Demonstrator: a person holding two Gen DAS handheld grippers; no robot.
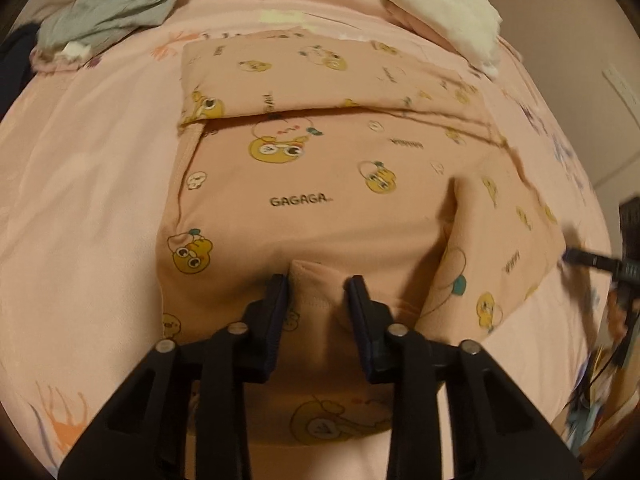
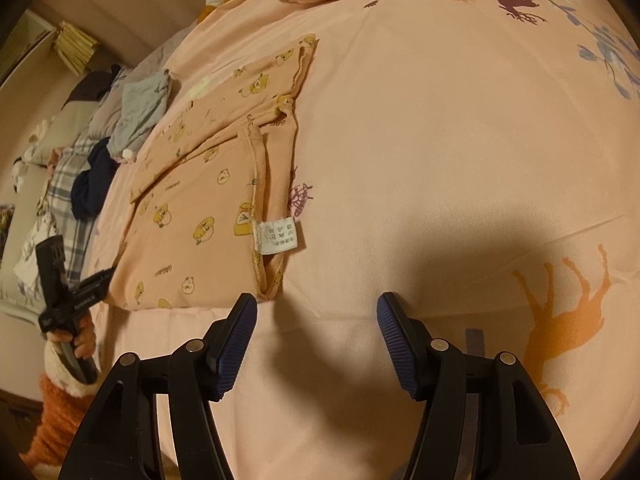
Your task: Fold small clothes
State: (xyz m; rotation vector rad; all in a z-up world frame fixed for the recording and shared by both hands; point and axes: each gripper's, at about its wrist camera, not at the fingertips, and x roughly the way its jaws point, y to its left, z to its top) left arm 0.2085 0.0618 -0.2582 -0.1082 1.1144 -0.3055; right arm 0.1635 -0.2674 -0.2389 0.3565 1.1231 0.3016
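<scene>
A small peach garment printed with yellow ducks and "GAGAGA" lies partly folded on the pink bedsheet. My left gripper is shut on a bunched fold of the garment's near edge, between the blue pads. In the right wrist view the same garment lies to the left, its white care label showing at the near seam. My right gripper is open and empty, just above the sheet, to the right of the garment's near corner. The left gripper shows at the garment's far-left edge.
A grey garment lies at the back left and a white and pink pile at the back right. In the right wrist view a dark blue item and plaid cloth lie at the bed's left edge.
</scene>
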